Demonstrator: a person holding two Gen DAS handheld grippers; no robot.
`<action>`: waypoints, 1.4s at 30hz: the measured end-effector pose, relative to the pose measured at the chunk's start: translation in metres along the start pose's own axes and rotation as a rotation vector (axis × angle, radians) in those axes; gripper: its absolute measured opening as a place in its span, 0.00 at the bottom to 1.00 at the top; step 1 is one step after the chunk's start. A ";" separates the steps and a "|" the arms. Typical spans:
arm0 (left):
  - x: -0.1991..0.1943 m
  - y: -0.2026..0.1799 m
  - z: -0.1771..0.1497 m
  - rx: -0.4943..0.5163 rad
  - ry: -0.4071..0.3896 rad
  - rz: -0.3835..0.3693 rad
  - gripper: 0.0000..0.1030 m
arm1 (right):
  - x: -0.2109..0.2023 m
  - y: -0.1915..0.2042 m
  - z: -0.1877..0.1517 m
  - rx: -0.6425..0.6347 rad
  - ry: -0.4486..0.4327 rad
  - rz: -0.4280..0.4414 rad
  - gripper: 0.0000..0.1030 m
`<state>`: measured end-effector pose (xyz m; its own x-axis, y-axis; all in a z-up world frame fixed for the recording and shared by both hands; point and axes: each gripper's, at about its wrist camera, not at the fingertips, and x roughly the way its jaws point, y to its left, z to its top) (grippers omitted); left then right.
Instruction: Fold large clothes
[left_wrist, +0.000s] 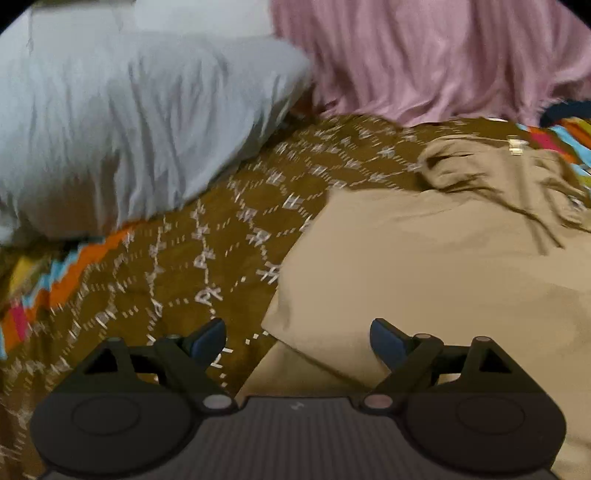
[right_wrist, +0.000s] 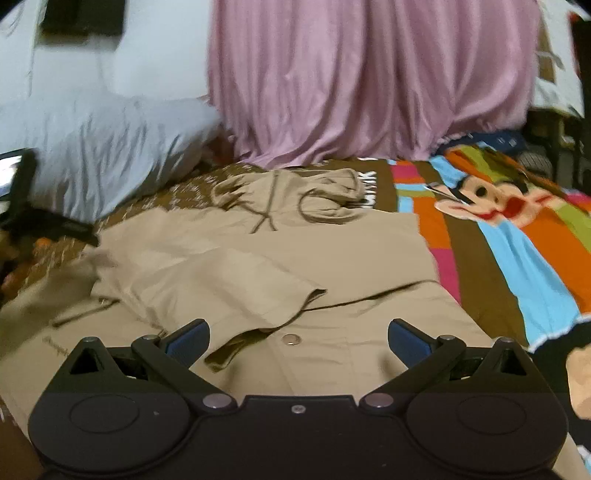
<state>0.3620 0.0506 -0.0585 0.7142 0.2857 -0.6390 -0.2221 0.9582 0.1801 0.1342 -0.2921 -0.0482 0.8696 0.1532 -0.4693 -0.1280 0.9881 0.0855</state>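
Observation:
A large tan jacket (right_wrist: 258, 258) lies spread on the bed, its hood (right_wrist: 295, 199) with dark drawstrings toward the far curtain and one sleeve (right_wrist: 229, 280) folded across its body. A snap button (right_wrist: 290, 338) shows near its front edge. My right gripper (right_wrist: 298, 338) hovers open just above that front edge, nothing between its blue pads. In the left wrist view the jacket (left_wrist: 424, 266) fills the right half. My left gripper (left_wrist: 297, 338) stands open over the jacket's left edge, nothing held.
A brown patterned bedspread (left_wrist: 207, 266) covers the bed. A pale blue pillow (left_wrist: 122, 133) lies at the far left and a pink curtain (right_wrist: 369, 81) hangs behind. A bright cartoon-print blanket (right_wrist: 517, 229) lies to the right. A dark object (right_wrist: 22, 199) sits at the left edge.

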 end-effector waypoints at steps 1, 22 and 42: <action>0.014 0.002 -0.001 -0.024 0.026 0.012 0.86 | 0.002 0.003 0.000 -0.015 0.008 -0.002 0.99; 0.085 -0.041 0.129 0.045 -0.066 -0.185 0.93 | 0.137 -0.097 0.135 0.004 0.165 -0.047 0.92; 0.156 -0.128 0.191 -0.020 -0.152 -0.112 0.00 | 0.377 -0.119 0.208 0.168 0.032 -0.178 0.03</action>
<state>0.6281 -0.0254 -0.0385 0.8270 0.1778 -0.5334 -0.1481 0.9841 0.0984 0.5769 -0.3552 -0.0523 0.8557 -0.0197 -0.5171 0.1089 0.9837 0.1428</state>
